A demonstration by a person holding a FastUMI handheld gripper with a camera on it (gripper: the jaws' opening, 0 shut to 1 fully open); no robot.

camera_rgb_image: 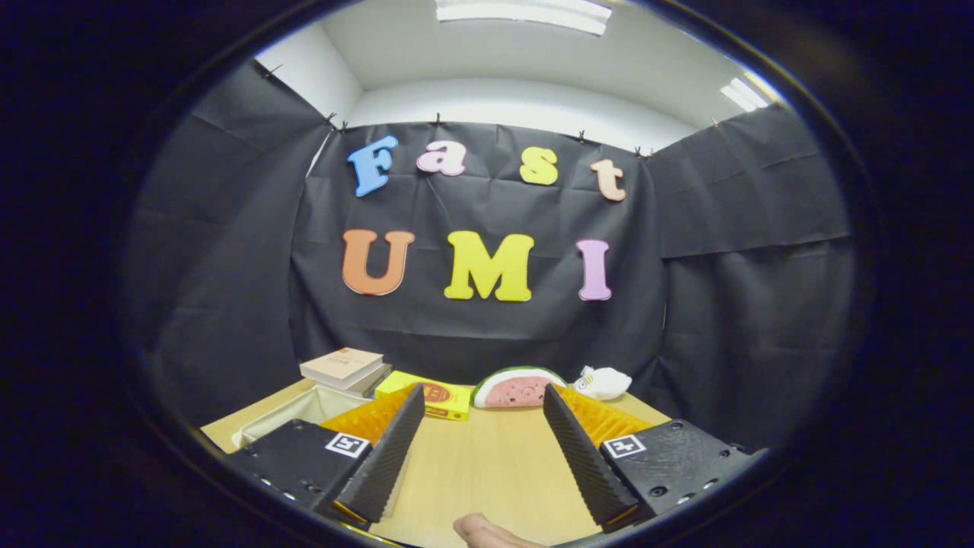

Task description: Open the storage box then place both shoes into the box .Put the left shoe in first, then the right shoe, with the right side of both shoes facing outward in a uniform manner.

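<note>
Storage box (285, 417), one, sitting on the tabletop (487, 464) just left of the tongs (481, 399).

Tongs, one pair, hovering spread wide, gripping nothing, bare wood lying between the fingers. Beyond them: two stacked books (344, 368), one yellow carton (434, 396), one watermelon-slice plush (517, 387), one white plush (603, 382). One fingertip (487, 531) showing nearest.

The camera rides the claw (483, 396), facing level across the table (487, 464) toward the booth's back wall.
</note>
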